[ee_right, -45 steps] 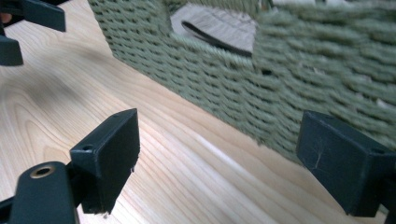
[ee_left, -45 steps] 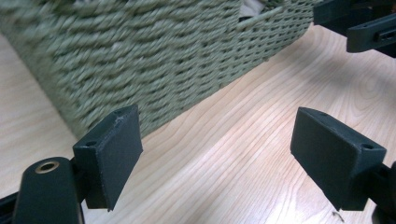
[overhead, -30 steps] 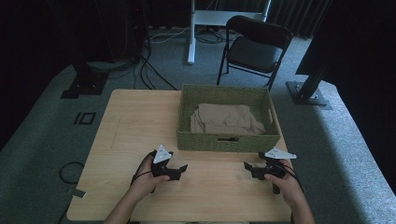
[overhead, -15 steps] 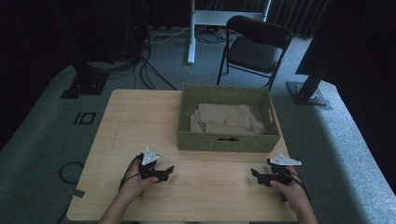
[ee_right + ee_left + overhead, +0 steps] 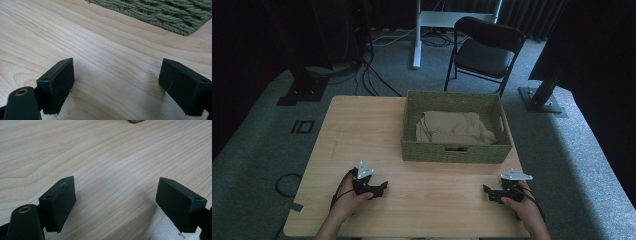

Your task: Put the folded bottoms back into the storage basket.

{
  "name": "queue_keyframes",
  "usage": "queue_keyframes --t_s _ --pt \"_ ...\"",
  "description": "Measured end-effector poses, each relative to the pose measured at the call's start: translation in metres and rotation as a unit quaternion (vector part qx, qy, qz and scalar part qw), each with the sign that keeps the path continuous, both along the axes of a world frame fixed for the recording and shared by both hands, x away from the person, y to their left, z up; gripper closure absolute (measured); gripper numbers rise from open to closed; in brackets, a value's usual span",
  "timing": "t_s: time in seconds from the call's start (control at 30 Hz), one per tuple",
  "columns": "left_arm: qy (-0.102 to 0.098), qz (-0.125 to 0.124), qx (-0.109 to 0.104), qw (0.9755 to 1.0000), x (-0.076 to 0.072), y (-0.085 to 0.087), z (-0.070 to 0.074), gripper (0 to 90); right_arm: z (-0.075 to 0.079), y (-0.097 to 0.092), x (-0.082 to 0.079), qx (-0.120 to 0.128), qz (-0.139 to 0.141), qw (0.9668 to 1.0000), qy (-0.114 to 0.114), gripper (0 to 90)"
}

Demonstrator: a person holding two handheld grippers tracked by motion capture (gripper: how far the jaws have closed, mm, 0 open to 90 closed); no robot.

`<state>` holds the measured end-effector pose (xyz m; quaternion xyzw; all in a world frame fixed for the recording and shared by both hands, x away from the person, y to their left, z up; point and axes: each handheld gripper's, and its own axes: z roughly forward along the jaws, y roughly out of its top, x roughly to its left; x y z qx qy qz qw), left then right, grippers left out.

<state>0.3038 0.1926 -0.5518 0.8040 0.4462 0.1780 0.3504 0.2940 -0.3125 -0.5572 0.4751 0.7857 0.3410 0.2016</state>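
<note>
A green woven basket stands at the far middle of the wooden table, with folded beige cloth inside it. My left gripper rests low near the front left of the table, held by a hand, its jaws pointing right. In the left gripper view this gripper is open, with bare wood between the pads. My right gripper sits near the front right, jaws pointing left. The right gripper view shows this gripper open over bare wood, with the basket's base just beyond.
A black folding chair stands behind the table. A white desk leg and cables lie on the carpet at the back. A dark stand base is at the right, another at the left.
Both hands have drawn back toward the front edge of the table and sunk a little. The left gripper has shifted left, the right gripper right. The jaws stay apart.
</note>
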Motion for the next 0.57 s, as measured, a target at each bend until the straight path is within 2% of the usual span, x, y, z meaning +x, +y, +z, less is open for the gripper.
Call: queue_keyframes --t_s 0.13,0.57 --pt "-0.006 -0.003 0.022 0.9997 -0.0014 -0.0033 -0.0004 17.4 -0.0001 0.0006 0.0003 0.0 -0.003 1.0 -0.001 12.5" --pt "-0.004 0.019 0.021 0.9996 -0.0011 -0.0059 -0.0006 15.7 -0.0002 0.0007 0.0005 0.0 -0.003 1.0 -0.001 12.4"
